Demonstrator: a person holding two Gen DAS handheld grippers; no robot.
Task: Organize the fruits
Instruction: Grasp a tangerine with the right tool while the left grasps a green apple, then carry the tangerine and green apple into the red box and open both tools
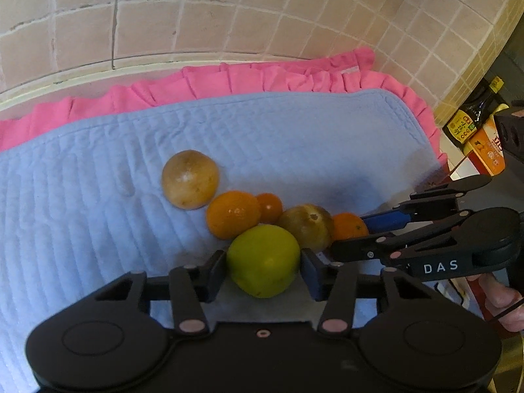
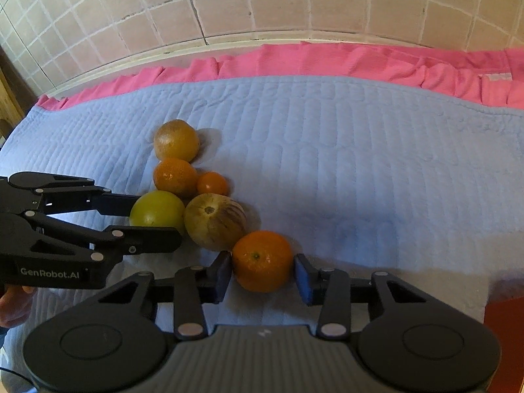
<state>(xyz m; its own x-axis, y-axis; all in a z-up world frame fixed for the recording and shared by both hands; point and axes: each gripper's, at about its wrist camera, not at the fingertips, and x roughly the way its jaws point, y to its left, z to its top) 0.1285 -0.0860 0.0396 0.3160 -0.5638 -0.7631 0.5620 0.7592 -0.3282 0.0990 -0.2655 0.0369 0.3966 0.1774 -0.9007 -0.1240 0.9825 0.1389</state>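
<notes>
Several fruits lie in a cluster on a blue quilted mat (image 1: 98, 196). My left gripper (image 1: 263, 268) is shut on a yellow-green fruit (image 1: 263, 260), one pad against each side of it. In the right wrist view, my right gripper (image 2: 263, 271) is shut on an orange (image 2: 262, 260) at the near end of the cluster. Between the two held fruits sits a brownish striped fruit (image 2: 214, 221). Behind it are a small orange (image 2: 212, 183), a larger orange (image 2: 175, 177) and a tan round fruit (image 2: 176, 140). The left gripper (image 2: 155, 222) reaches in from the left there.
A pink frilled cloth (image 1: 229, 78) lies under the mat along a tiled wall (image 1: 196, 9). A dark sauce bottle (image 1: 471, 118) and an orange carton (image 1: 488, 150) stand off the mat's right end. A person's hand (image 1: 501, 294) holds the right gripper's handle.
</notes>
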